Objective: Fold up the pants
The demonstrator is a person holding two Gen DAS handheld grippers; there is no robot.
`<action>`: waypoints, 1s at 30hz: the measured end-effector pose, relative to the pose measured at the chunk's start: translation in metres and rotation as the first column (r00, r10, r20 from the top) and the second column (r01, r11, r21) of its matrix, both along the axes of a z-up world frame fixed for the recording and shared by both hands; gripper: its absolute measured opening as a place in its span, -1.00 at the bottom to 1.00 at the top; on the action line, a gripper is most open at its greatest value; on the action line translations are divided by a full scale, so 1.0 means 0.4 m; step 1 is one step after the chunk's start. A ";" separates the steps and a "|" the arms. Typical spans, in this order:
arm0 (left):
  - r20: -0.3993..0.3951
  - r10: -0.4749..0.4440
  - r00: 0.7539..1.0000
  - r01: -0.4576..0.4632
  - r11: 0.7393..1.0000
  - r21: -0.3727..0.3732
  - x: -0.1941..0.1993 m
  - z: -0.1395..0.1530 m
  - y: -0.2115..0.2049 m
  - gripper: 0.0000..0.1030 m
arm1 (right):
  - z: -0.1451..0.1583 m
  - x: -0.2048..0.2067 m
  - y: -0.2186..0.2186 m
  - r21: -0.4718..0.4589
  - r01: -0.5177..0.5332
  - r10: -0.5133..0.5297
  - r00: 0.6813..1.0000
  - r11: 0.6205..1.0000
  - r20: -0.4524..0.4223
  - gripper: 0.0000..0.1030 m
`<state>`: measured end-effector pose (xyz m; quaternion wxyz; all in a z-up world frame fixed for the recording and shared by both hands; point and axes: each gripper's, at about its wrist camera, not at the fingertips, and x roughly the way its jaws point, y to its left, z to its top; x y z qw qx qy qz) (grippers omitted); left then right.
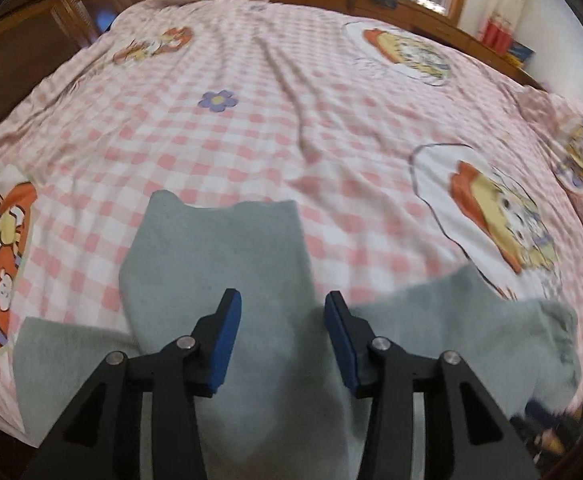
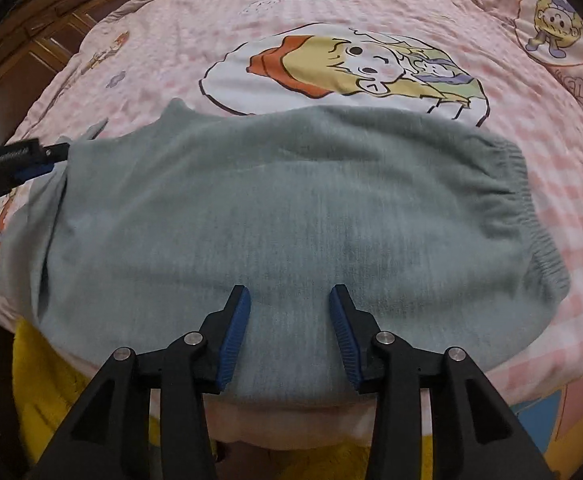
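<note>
- The pants (image 2: 291, 220), grey-green, lie flat on the bed (image 1: 271, 120) near its front edge, already doubled over so the two legs are stacked.
- Their long axis runs across the bed: leg ends to the left, the gathered waistband (image 2: 531, 216) to the right.
- Left gripper (image 1: 283, 320): it hangs over the leg end, pointing steeply down. Its jaws stand partly apart with only flat cloth showing beneath the gap; the pads press on nothing, so it holds nothing.
- In the left wrist view a flap of the leg (image 1: 219, 248) points away across the bed, and more cloth spreads to both sides below it.
- The right wrist view shows that same left gripper (image 2: 31, 164) at the far left edge of the pants, right at the cloth's border.
- Right gripper (image 2: 289, 320): it hovers over the near edge of the seat part, about midway along what this view shows, jaws likewise partly apart and empty.
- The waistband lies to the right of the right gripper and a little beyond it; the right hand is clearly the nearer one to it.
- My judgement: the next fold would bring one end over the other along that long axis, each hand taking its own end.
- The near hem of the pants sits just above the bed's front edge, so there is little room to reach under it from this side.
</note>
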<state>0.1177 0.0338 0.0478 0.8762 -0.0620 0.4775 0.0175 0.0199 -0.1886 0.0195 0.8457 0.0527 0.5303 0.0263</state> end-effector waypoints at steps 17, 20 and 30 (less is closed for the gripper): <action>-0.039 0.067 0.997 -0.072 0.991 -0.115 0.105 -0.047 0.046 -0.95 | -0.012 0.016 -0.015 0.067 -0.004 0.005 1.000 0.998 -0.018 -0.06; 0.025 0.096 0.995 -0.091 0.984 -0.152 0.046 0.011 0.099 -0.95 | -0.009 0.015 -0.017 0.080 0.002 -0.001 1.000 0.997 -0.014 -0.06; 0.154 0.255 0.955 -0.220 0.952 -0.215 -0.240 0.154 0.333 -0.95 | 0.027 0.002 -0.015 0.153 0.028 -0.028 1.000 0.988 -0.004 -0.06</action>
